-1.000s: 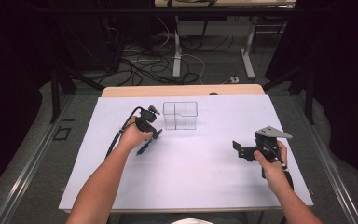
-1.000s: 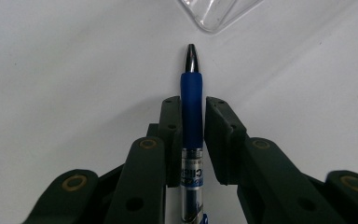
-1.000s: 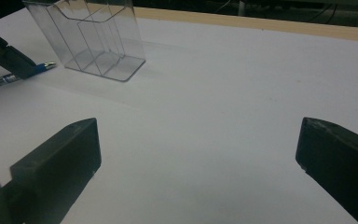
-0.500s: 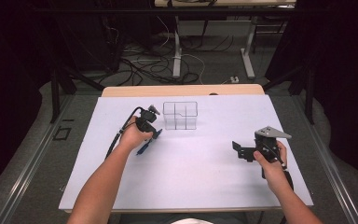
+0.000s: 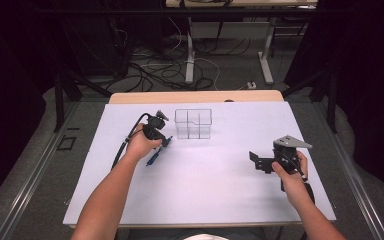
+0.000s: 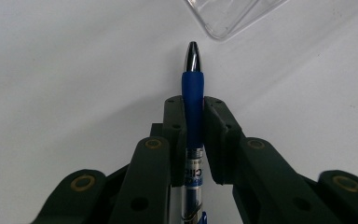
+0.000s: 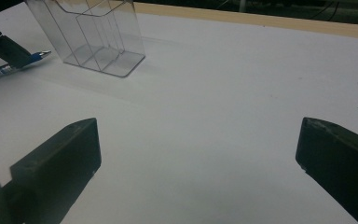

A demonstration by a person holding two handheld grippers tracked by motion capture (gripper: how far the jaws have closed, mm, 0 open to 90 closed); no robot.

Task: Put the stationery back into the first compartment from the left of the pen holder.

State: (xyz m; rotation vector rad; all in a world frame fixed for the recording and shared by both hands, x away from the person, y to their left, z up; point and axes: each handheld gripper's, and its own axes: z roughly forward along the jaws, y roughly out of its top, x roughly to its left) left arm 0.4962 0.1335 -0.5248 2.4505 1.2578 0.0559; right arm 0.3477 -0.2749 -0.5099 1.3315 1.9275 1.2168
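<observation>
The big white tabletop [image 5: 200, 190] holds a clear plastic box with little rooms inside [image 5: 193, 123], sitting toward 12 o'clock. Your left claw [image 5: 161, 145] is just beside that box, at its 8 o'clock. It is squeezed tight on a blue pen with a shiny silver tip [image 6: 193, 98]. In the left gripper view the pen sticks out past the jaws, and its tip points at the box corner, close but not touching.

Here is what could go wrong. The pen is thin and smooth, so I think it could slide or twist in the jaws if you bump the tip on the box wall. The box looks light, so a push from the pen could shove it or tip it over. Lift the pen above the rim before you move in.

Your left hand [image 5: 141, 145] is low over the tabletop, with the pen slanting down toward 7 o'clock. Your right claw [image 5: 254, 161] waits well apart at 4 o'clock. Its jaws are spread wide with nothing between them, and it points across toward the box.
</observation>
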